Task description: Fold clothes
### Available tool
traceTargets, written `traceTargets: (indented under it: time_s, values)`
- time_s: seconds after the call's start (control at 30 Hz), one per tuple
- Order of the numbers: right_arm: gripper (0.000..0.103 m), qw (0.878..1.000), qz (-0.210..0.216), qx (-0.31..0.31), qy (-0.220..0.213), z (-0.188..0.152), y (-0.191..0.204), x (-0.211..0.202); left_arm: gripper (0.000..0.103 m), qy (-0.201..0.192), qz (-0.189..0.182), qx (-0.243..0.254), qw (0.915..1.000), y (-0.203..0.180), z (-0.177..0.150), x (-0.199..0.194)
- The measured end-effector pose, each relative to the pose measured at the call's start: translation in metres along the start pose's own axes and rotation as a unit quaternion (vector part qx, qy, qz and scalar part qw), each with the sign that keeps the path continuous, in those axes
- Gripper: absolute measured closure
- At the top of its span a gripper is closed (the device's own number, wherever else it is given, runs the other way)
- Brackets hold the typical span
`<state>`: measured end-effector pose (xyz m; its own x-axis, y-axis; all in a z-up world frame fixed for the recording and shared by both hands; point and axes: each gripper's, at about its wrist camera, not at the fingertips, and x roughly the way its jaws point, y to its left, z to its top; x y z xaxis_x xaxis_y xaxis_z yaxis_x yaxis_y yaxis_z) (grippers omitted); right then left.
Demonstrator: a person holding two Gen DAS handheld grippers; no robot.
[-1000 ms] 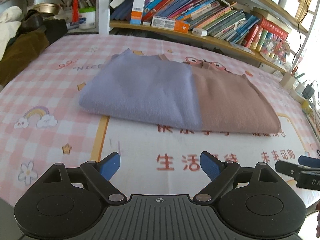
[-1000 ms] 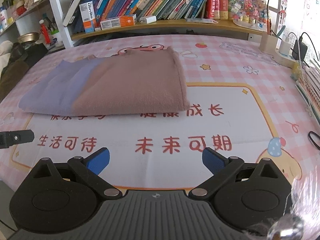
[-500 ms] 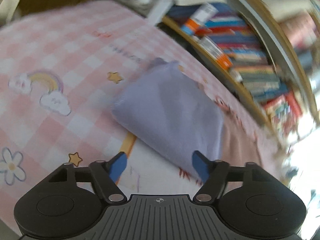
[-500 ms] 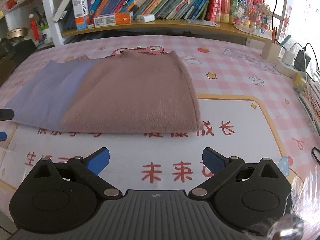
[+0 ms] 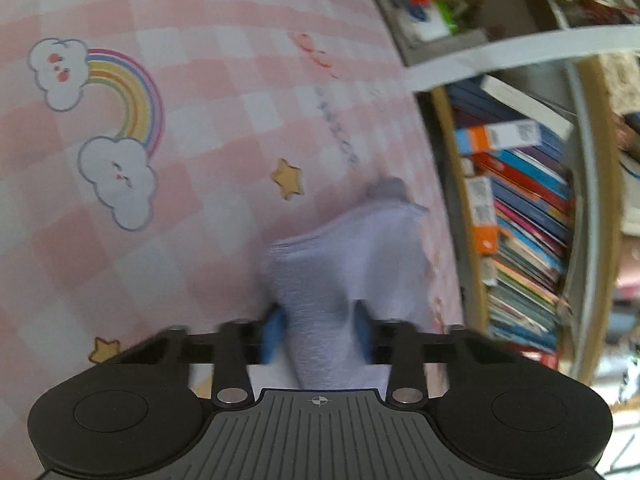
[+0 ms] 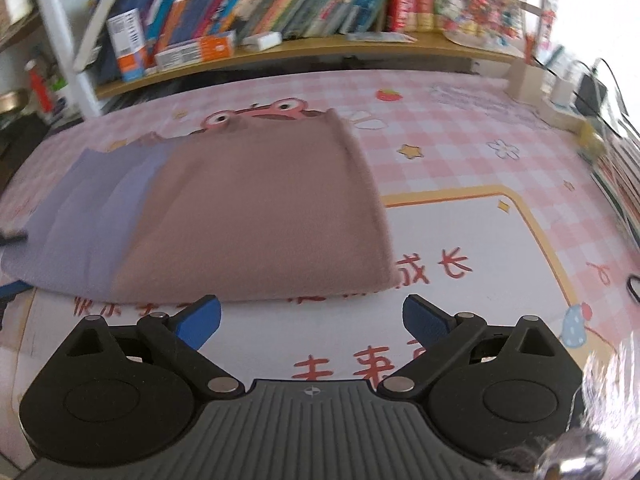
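— Left tongs (image 5: pixel 318 330)?
— Clamped on the lavender end of the folded garment (image 5: pixel 352 264), blue pads pressed against the bunched cloth on both sides. Rolled well over, too — bookshelf (image 5: pixel 516 216) running down the right of that view, rainbow print (image 5: pixel 120 96) on the pink checked cover (image 5: pixel 208 92) at far left.

— And the right tongs (image 6: pixel 312 318)?
— Spread wide apart, gripping nothing. Hovering over the white patch with red characters, just near of the garment's front fold.

— Garment's place?
— Lying folded flat on the surface (image 6: pixel 460 168), lavender half to the left, dusty-pink half to the right, frog print peeking out past its far edge. Left corner slightly lifted where the other tongs reach in — only a sliver of them visible at the left edge.

— Beyond it?
— Books (image 6: pixel 256 8) leaning on the shelf along the far side. Blurred, both views.
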<state>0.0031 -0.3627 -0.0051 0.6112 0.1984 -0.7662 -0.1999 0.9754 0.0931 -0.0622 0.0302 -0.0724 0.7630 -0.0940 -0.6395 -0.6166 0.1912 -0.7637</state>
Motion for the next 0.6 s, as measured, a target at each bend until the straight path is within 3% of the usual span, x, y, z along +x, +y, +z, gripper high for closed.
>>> traceTargets:
  time_s: [0.03, 0.17, 0.27, 0.37, 0.4, 0.53, 0.6]
  values:
    - [0.005, 1.000, -0.005, 0.008, -0.001, 0.002, -0.001, 0.000, 0.088, 0.000, 0.004, -0.007, 1.0000, 0.002, 0.002, 0.002]
    - [0.005, 0.999, -0.019, 0.037, -0.013, 0.010, -0.004, 0.002, 0.095, -0.003, 0.000, 0.000, 1.0000, 0.006, 0.011, 0.005]
    - [0.005, 0.998, -0.030, 0.053, -0.020, 0.018, -0.006, 0.004, 0.096, -0.037, 0.003, 0.042, 0.9984, 0.003, 0.022, -0.012]
    - [0.006, 0.998, -0.029, 0.057, -0.020, 0.025, -0.005, 0.007, 0.097, -0.081, 0.015, 0.101, 0.9915, 0.003, 0.035, -0.033]
    - [0.012, 0.998, -0.021, 0.054, -0.015, 0.025, -0.003, 0.009, 0.097, -0.084, 0.013, 0.110, 0.9903, 0.006, 0.039, -0.037]
    - [0.055, 0.998, 0.019, 0.048, 0.024, 0.024, 0.009, 0.023, 0.096, -0.076, 0.001, 0.104, 0.9917, 0.022, 0.052, -0.043]
    - [0.063, 0.998, 0.031, 0.041, 0.035, 0.023, 0.018, 0.027, 0.094, -0.073, -0.010, 0.086, 0.9935, 0.027, 0.054, -0.040]
